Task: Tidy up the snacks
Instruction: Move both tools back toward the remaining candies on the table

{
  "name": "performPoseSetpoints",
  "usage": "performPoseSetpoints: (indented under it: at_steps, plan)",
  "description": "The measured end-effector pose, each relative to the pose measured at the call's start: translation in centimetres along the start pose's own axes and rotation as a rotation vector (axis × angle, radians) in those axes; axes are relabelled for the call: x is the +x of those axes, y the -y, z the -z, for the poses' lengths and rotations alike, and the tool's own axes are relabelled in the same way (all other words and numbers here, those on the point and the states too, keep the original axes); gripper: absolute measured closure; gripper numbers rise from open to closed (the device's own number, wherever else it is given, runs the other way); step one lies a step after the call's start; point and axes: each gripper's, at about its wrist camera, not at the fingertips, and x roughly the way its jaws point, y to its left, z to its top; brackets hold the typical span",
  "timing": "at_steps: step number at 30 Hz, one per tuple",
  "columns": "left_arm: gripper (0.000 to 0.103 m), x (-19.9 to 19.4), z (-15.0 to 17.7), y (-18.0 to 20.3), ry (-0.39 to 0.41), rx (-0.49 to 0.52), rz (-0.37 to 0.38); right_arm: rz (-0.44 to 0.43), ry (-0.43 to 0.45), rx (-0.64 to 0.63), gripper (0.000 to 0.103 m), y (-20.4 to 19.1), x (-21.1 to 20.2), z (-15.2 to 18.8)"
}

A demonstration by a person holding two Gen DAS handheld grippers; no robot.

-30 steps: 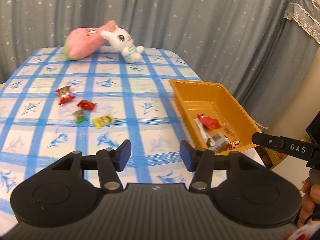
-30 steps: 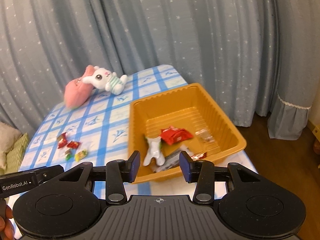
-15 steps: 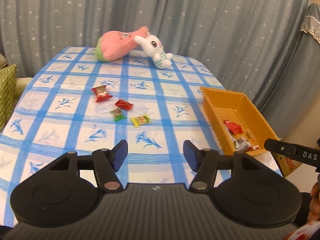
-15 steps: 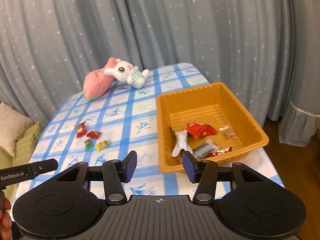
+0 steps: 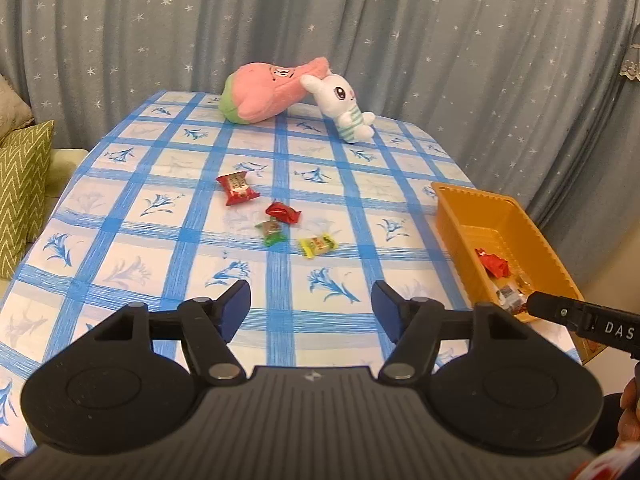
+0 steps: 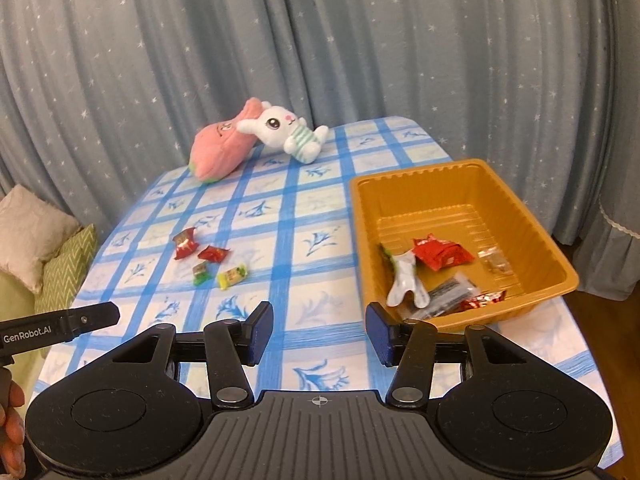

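Note:
Several wrapped snacks lie loose on the blue-checked tablecloth: a red packet (image 5: 236, 188), a red candy (image 5: 283, 213), a green one (image 5: 272, 233) and a yellow one (image 5: 317, 244); the yellow one also shows in the right wrist view (image 6: 232, 276). An orange tray (image 6: 554, 258) at the table's right edge holds several snacks, among them a red packet (image 6: 442, 256) and a white wrapper (image 6: 406, 286). My left gripper (image 5: 311, 310) is open and empty, hovering short of the loose snacks. My right gripper (image 6: 319, 334) is open and empty, near the tray's front left corner.
A pink plush (image 5: 268, 94) and a white rabbit plush (image 5: 342, 106) lie at the table's far end. Grey star curtains hang behind. Green and beige cushions (image 5: 22, 184) sit left of the table. The tray (image 5: 452, 200) stands at the table's right edge.
Both grippers have pulled back and swung left, away from the tray. The loose snacks now sit ahead of my left gripper. Both stay open.

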Motion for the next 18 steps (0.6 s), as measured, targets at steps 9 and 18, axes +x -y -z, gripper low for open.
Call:
performPoseSetpoints:
  at_steps: [9,18]
  plan:
    - [0.037,1.7,-0.9,-2.4,-0.002,-0.008,-0.038,-0.018,-0.025,-0.029,0.051,-1.9,2.6,0.2]
    - [0.036,5.6,-2.5,-4.8,-0.023,0.014,-0.059,-0.041,-0.048,-0.056,0.051,-4.5,7.6,0.3]
